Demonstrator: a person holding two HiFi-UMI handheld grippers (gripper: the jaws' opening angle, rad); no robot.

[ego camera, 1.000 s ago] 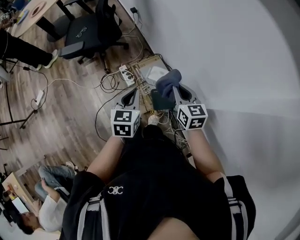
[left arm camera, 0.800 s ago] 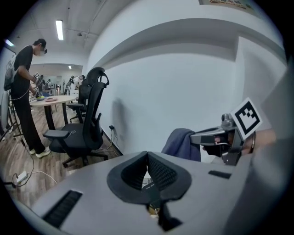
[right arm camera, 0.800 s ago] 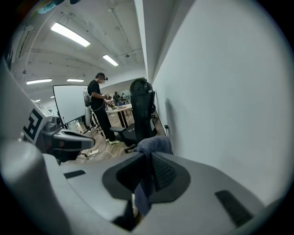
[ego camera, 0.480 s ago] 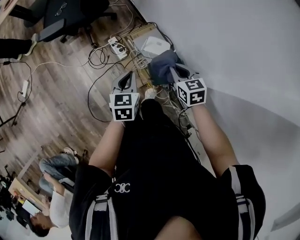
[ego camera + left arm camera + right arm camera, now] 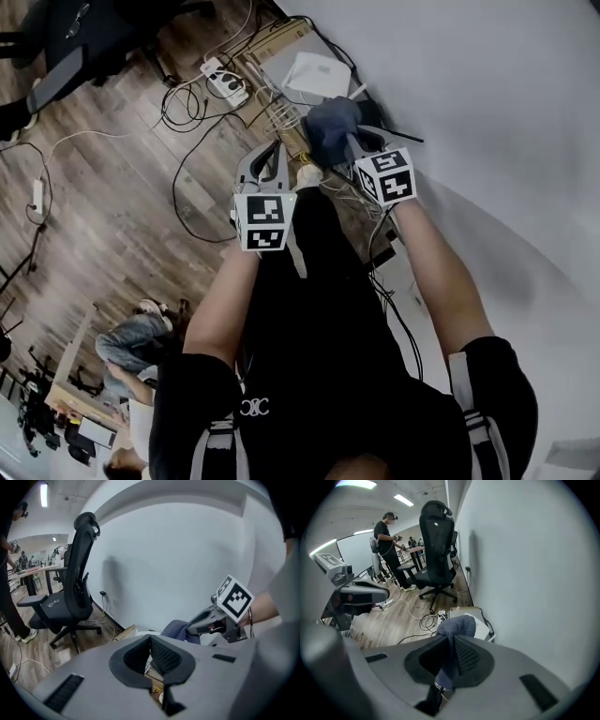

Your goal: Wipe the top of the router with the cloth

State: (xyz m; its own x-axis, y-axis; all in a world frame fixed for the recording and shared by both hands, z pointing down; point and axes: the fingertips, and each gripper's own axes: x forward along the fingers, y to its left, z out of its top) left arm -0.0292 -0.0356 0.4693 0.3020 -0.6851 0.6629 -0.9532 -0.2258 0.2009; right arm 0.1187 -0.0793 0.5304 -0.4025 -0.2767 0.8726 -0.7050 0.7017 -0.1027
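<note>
The white router point(image 5: 314, 73) lies on a wooden board on the floor by the wall, also seen in the right gripper view point(image 5: 481, 626). My right gripper point(image 5: 345, 141) is shut on a blue-grey cloth point(image 5: 328, 127), which bunches past its jaws point(image 5: 457, 627) just short of the router and above it. Beside it to the left, my left gripper point(image 5: 271, 150) is shut with nothing between its jaws point(image 5: 150, 641). From the left gripper view, the cloth point(image 5: 178, 631) and the right gripper point(image 5: 213, 620) show ahead to the right.
A white power strip point(image 5: 221, 79) and tangled cables point(image 5: 192, 117) lie on the wood floor left of the router. The grey wall point(image 5: 487, 112) runs along the right. A black office chair point(image 5: 436, 550) stands beyond, and a person point(image 5: 388, 541) stands farther off.
The head view has swung, so the router and grippers sit higher in the picture. Both grippers stay side by side, and the right one keeps its hold on the cloth.
</note>
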